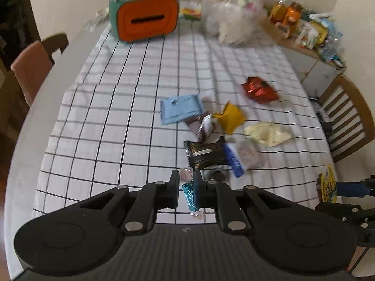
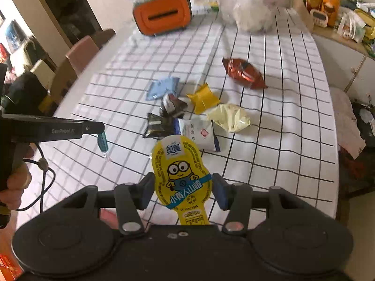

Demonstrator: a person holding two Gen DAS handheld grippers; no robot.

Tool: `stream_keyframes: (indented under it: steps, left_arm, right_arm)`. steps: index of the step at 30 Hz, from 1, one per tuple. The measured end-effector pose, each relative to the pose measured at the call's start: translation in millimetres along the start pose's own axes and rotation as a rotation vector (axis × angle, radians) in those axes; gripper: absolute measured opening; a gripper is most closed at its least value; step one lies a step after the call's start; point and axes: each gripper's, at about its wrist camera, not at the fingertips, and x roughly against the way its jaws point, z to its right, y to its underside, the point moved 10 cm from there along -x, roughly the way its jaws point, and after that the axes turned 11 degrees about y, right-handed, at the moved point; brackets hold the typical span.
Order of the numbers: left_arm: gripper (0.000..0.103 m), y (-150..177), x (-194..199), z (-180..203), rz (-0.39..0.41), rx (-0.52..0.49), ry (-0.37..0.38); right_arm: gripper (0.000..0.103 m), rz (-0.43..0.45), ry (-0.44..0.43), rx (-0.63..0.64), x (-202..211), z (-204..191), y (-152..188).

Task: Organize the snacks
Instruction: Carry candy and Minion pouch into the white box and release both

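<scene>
My left gripper (image 1: pixel 185 175) is shut on a teal foil candy (image 1: pixel 188 195), held above the checked tablecloth (image 1: pixel 117 117). The right wrist view shows that candy (image 2: pixel 102 141) hanging from the left gripper (image 2: pixel 95 128). My right gripper (image 2: pixel 182 183) is shut on a yellow cartoon snack pack (image 2: pixel 181 178), its pads pressing on both edges. Loose snacks lie mid-table: a light blue packet (image 1: pixel 180 109), a yellow one (image 1: pixel 230 117), a red foil one (image 1: pixel 259 89), a cream one (image 1: pixel 267 133), a black one (image 1: pixel 206 154) and a white one (image 1: pixel 249 154). A small pink candy (image 1: pixel 186 175) lies under the left fingers.
An orange and teal box (image 1: pixel 145 17) with a slot stands at the table's far end beside clear plastic bags (image 1: pixel 232 21). Chairs stand at the left (image 1: pixel 35 63) and right (image 1: pixel 346 114). A cluttered side shelf (image 1: pixel 304 30) holds jars. A hand (image 2: pixel 16 182) grips the left tool.
</scene>
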Motion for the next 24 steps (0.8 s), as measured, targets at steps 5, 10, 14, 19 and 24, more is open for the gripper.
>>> stream_keyframes:
  steps: [5,10,14,19,24]
  left_arm:
    - [0.011,9.8,27.9,19.1,0.010,-0.025,0.007]
    - [0.011,30.8,50.8,35.1,0.005,-0.039,0.027]
    - [0.011,53.4,62.6,51.2,-0.009,-0.071,0.041]
    - [0.011,88.9,63.1,70.2,-0.058,-0.102,0.056]
    - [0.011,122.7,52.0,82.0,-0.124,-0.122,0.059]
  right_arm:
    - [0.052,0.032,-0.024,0.019,32.4,0.1,12.9]
    - [0.052,0.047,-0.054,0.045,55.4,-5.7,31.8]
    - [0.052,0.028,-0.081,0.072,62.2,-15.8,55.2]
    - [0.052,-0.020,-0.097,0.102,55.4,-26.9,88.6]
    - [0.052,-0.079,-0.095,0.141,44.2,-36.0,120.9]
